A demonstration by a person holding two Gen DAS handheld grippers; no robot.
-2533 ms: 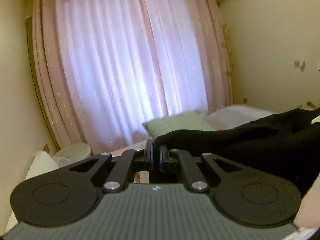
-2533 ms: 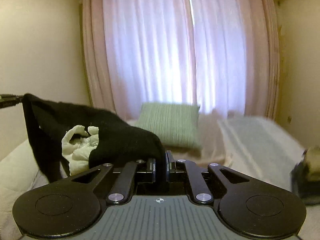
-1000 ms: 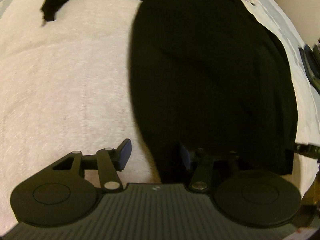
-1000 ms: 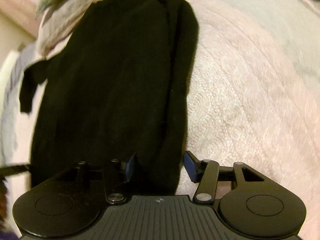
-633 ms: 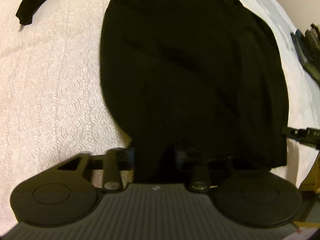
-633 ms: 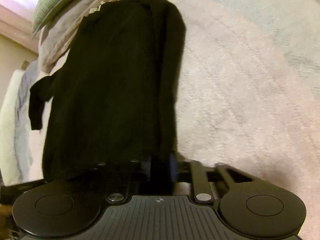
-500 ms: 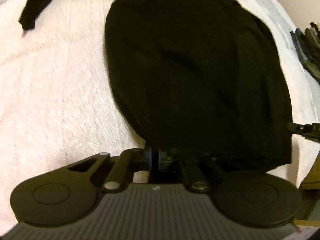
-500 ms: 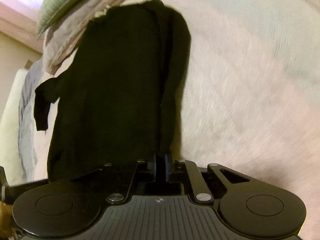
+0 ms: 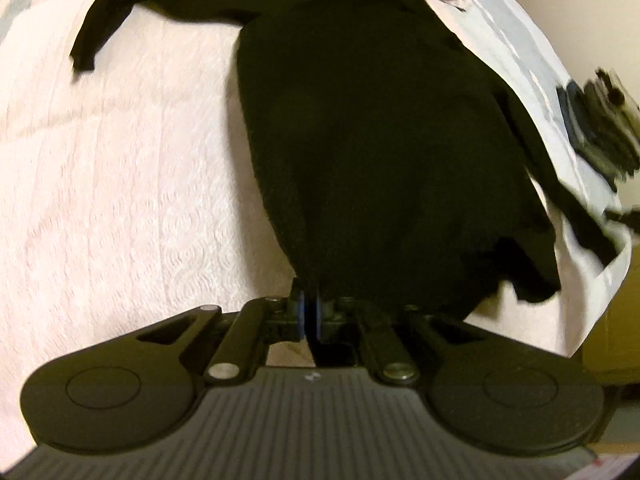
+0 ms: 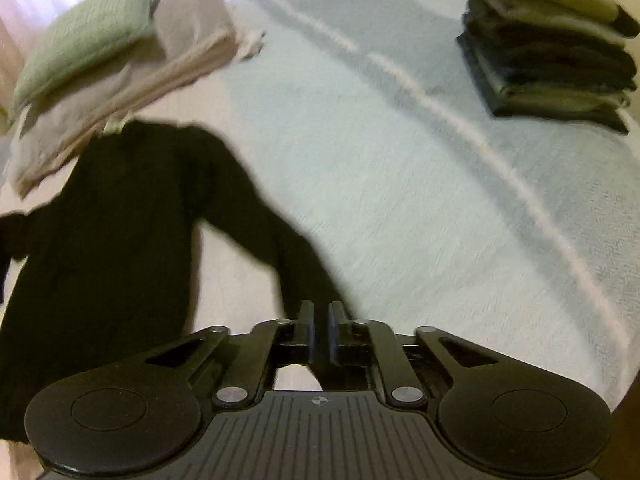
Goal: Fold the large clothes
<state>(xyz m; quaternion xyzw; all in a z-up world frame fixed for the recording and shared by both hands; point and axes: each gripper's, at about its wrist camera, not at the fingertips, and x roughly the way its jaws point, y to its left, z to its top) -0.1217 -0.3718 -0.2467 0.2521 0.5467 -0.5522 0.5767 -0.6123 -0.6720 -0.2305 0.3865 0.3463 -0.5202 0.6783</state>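
since half a second ago the right gripper is swinging away from the body of the black garment, carrying the right sleeve out to the side over the pale blue part of the bed cover, and the stack of folded clothes is coming into its view. the left gripper is staying low at the hem, jaws together and clamped on the bottom edge of the garment. the right gripper's jaws are nearly together and pinching the dark cuff end of the sleeve.

the garment is lying lengthwise on the bed, collar toward the pillows, its other sleeve flung out across the pink cover.

the step in hand looks like spreading and straightening before the first fold. next, i judge, the right sleeve is wanting to be laid flat or brought across the body, while the left holds the hem taut so the cloth is not bunching.
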